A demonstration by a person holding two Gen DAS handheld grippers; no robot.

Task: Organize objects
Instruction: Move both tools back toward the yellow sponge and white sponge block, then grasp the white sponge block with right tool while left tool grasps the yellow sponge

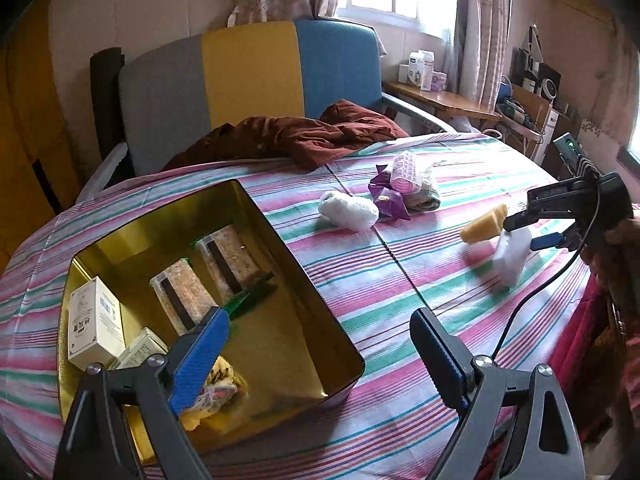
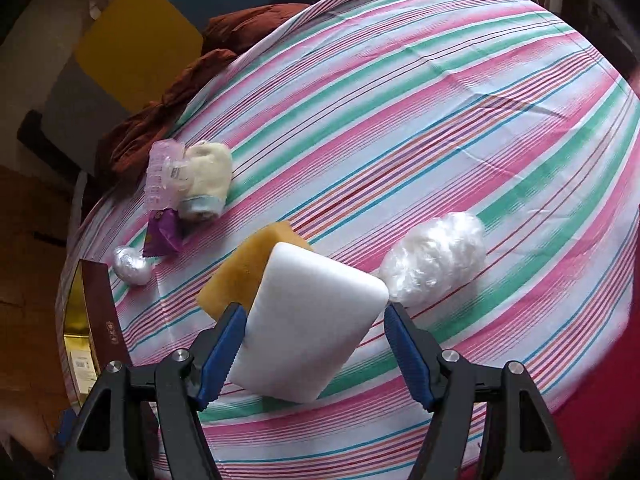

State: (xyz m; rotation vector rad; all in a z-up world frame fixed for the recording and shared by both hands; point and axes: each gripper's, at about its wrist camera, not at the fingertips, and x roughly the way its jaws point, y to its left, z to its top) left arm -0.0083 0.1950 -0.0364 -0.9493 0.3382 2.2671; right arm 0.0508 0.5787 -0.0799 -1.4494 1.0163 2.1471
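Right wrist: right gripper (image 2: 312, 344) jaws wide, white sponge (image 2: 308, 320) between, w/ yellow sponge (image 2: 244, 272) behind | step: grab sponge, not yet clamped | next: close, carry to gold tin (image 1: 312, 280) | left gripper (image 1: 320, 352) jaws wide, empty, over tin rim.

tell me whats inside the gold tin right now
The gold tin holds two long snack packs, a green comb, a white box and a smaller box. The left gripper fingers cover part of a yellowish bundle.

Glossy gold metal tin (image 1: 304, 280), matt striped cloth tablecloth (image 2: 440, 100), porous yellow sponge (image 2: 244, 272), smooth white foam block (image 2: 308, 320)
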